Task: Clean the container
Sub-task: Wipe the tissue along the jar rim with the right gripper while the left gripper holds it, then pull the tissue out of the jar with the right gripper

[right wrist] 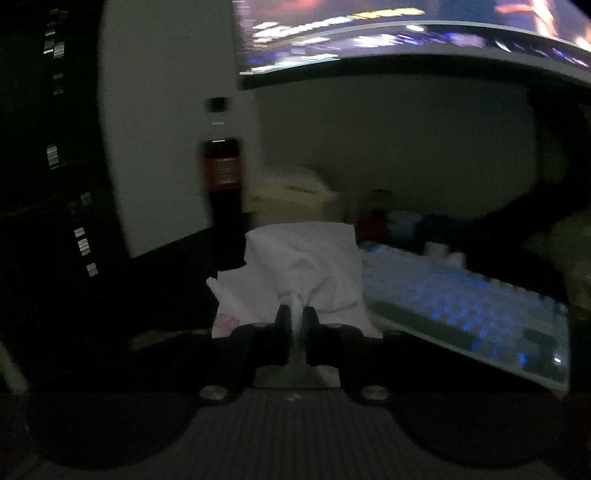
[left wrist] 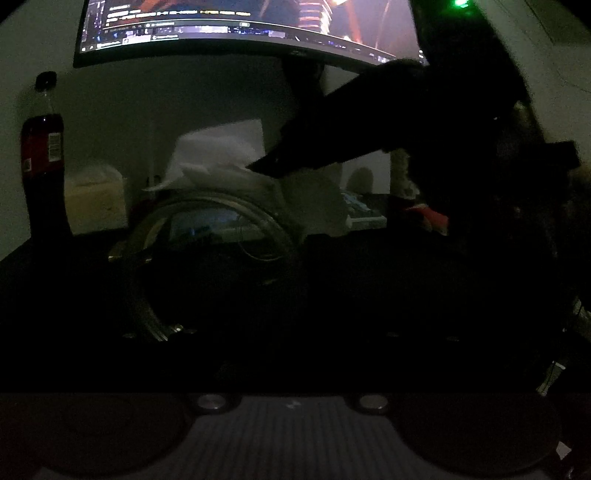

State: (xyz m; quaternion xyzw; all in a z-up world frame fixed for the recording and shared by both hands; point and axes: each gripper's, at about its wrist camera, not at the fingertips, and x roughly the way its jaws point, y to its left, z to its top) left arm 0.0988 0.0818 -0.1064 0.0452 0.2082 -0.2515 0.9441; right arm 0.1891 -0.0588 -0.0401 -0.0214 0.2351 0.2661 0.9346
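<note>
The scene is very dark. In the left wrist view a clear round container (left wrist: 207, 251) with a metal rim stands tilted in front of the camera, seemingly held by my left gripper, whose fingers are lost in the dark. My right gripper (left wrist: 266, 166) reaches in from the right, shut on a white tissue (left wrist: 221, 158) just above the container's rim. In the right wrist view my right gripper (right wrist: 297, 314) pinches the crumpled white tissue (right wrist: 303, 266) between its jaws.
A cola bottle (left wrist: 42, 155) stands at the left against the wall. A lit monitor (left wrist: 240, 29) hangs above. A backlit keyboard (right wrist: 461, 306) lies on the right of the dark desk. A pale box (left wrist: 94, 203) sits behind the container.
</note>
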